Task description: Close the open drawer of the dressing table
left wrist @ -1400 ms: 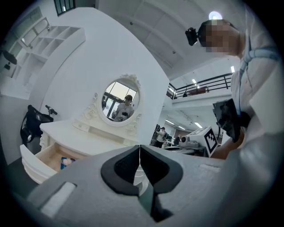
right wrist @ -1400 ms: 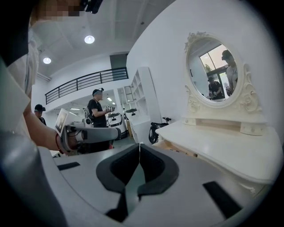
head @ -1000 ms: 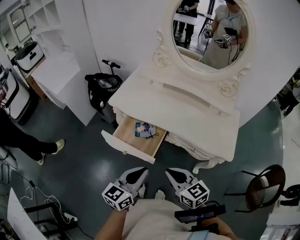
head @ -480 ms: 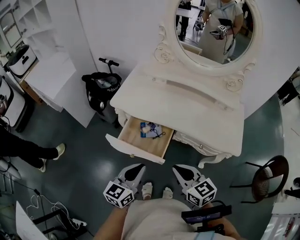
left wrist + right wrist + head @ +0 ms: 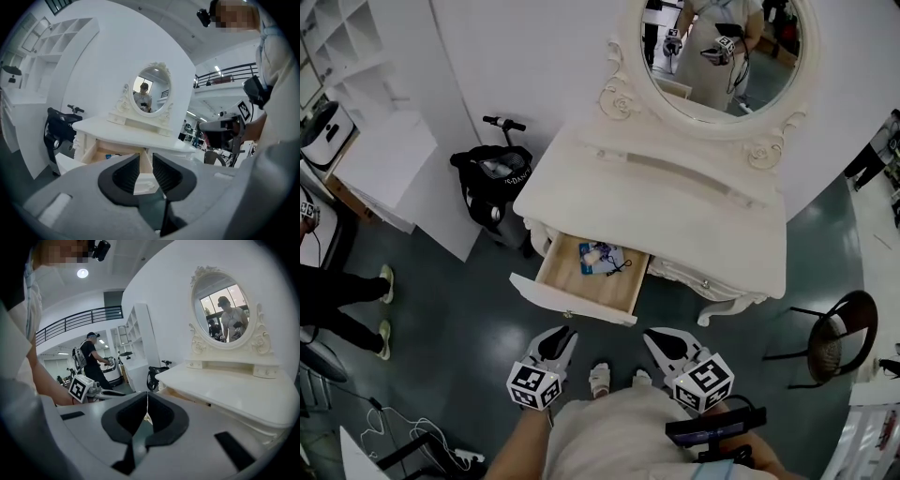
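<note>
open drawer (image 5: 592, 279) sits just ahead of left gripper (image 5: 561, 336), jaws just opening narrowly, empty; right gripper (image 5: 658, 339) pinched closed. stiff, light, likely free-sliding: push the front panel (image 5: 570, 300), centrally.

The right gripper (image 5: 147, 398) has its jaws pressed together, nothing between them, and points past the near edge of the white dressing table (image 5: 234, 390). The table's oval mirror (image 5: 220, 310) reflects a person holding a gripper. At left shows the left gripper's marker cube (image 5: 79, 387). Behind stand a black scooter (image 5: 157, 372), white shelves (image 5: 136, 338) and a person wearing a backpack (image 5: 91, 357)
</note>
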Available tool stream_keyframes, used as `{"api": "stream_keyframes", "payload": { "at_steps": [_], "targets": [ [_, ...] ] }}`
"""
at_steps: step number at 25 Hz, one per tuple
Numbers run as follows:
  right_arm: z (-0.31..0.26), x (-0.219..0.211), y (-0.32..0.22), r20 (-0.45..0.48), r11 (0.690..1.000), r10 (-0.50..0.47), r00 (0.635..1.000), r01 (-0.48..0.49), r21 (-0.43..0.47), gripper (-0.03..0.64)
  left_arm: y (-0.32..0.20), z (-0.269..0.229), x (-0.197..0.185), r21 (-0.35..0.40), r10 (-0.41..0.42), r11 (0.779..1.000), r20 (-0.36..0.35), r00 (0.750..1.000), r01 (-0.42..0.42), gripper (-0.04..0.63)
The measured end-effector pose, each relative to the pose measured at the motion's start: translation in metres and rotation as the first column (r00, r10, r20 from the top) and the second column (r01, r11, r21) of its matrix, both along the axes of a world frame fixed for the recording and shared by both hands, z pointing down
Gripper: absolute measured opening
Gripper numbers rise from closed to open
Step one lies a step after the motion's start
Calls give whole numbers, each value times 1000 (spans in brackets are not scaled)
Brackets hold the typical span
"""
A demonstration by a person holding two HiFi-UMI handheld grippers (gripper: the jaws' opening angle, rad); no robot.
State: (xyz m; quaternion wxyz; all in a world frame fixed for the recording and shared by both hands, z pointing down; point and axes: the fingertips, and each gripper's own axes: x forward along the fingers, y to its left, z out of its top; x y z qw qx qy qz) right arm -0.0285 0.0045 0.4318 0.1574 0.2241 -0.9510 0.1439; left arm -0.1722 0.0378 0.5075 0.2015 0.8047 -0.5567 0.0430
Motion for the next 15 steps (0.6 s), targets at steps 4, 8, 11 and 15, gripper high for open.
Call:
{"api": "stream_keyframes", "payload": {
  "at_steps": [4,8,11,15],
  "targets": [
    [-1,-1,-1,-14,1000,11,1000,-11,7,17,-4,22,-8,-36,-4,999,27,1000,5,81],
    [-2,2,-1,-30,1000,22,999,-22,10,17,-9,43,-15,-81,-8,997,42,999,11,98],
    [0,3,-1,-43,1000,22,999,-22,12,17,-13,59,-19,-104,-8,994,59,998,14,97],
    [6,0,3,-60,1000,19,998,-19,1,17,-14,88,-27,-163,-6,986,85,996,20,97]
  ]
}}
